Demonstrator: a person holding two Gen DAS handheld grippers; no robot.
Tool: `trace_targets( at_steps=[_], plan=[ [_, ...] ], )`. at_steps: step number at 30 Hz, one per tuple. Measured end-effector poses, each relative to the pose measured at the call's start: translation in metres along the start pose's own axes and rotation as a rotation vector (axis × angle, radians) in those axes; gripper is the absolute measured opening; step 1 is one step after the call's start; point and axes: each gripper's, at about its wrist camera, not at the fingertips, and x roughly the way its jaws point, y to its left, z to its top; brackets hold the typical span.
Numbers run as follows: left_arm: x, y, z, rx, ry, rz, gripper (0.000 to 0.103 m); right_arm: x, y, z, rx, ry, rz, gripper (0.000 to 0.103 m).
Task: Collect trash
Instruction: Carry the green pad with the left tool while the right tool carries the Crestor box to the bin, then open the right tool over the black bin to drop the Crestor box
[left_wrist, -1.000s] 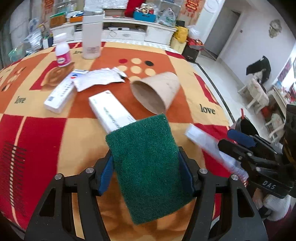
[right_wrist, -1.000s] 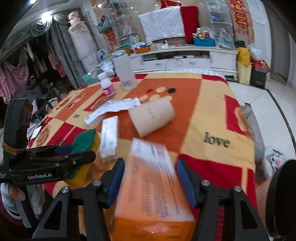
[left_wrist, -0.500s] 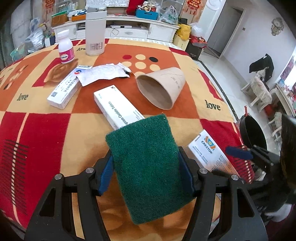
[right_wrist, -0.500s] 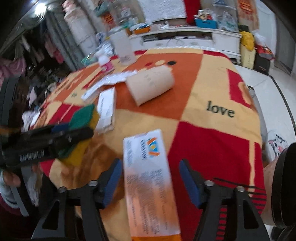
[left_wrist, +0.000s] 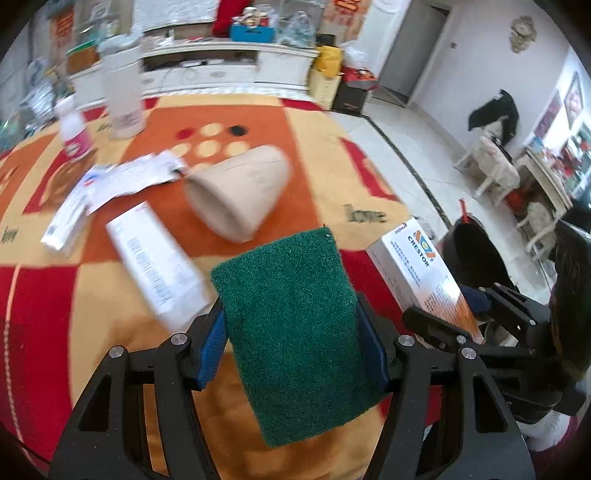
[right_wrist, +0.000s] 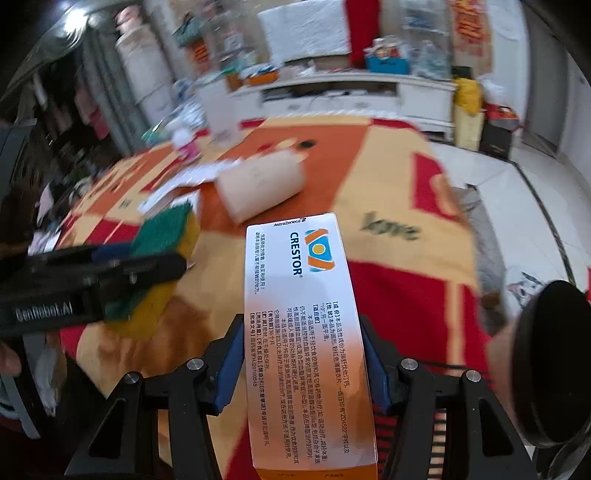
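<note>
The Crestor box (right_wrist: 306, 325), clamped between the right tongs (right_wrist: 303, 363) above the surface's (right_wrist: 406, 206) near edge, should travel level to the black bin (left_wrist: 476, 254) while the left tongs (left_wrist: 291, 341) grip the green sponge (left_wrist: 295, 325).

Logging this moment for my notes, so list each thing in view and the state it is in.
left gripper: shut on the sponge.
sponge: held above the table.
right gripper: shut on the Crestor box.
Crestor box: held, closed, label up.
paper cup: lying on its side, mouth toward the camera.
long white box: lying flat, closed.
pink-label bottle: upright, capped.
black bin: open, beside the table.
</note>
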Motion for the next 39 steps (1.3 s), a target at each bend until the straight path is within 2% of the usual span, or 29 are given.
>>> trace_targets(
  at_steps=[13,26,39],
  plan=[
    [0.042,-0.099,0.034,0.166,0.019,-0.090,0.062,-0.044,-0.092,-0.012,0.187,-0.055,-0.139,0.056],
    [0.082,-0.185,0.045,0.289,0.056,-0.169,0.062,-0.076,-0.173,-0.038,0.353,-0.080,-0.247,0.056],
    [0.129,-0.239,0.050,0.302,0.128,-0.286,0.062,-0.080,-0.241,-0.065,0.514,-0.070,-0.309,0.056]
  ],
)
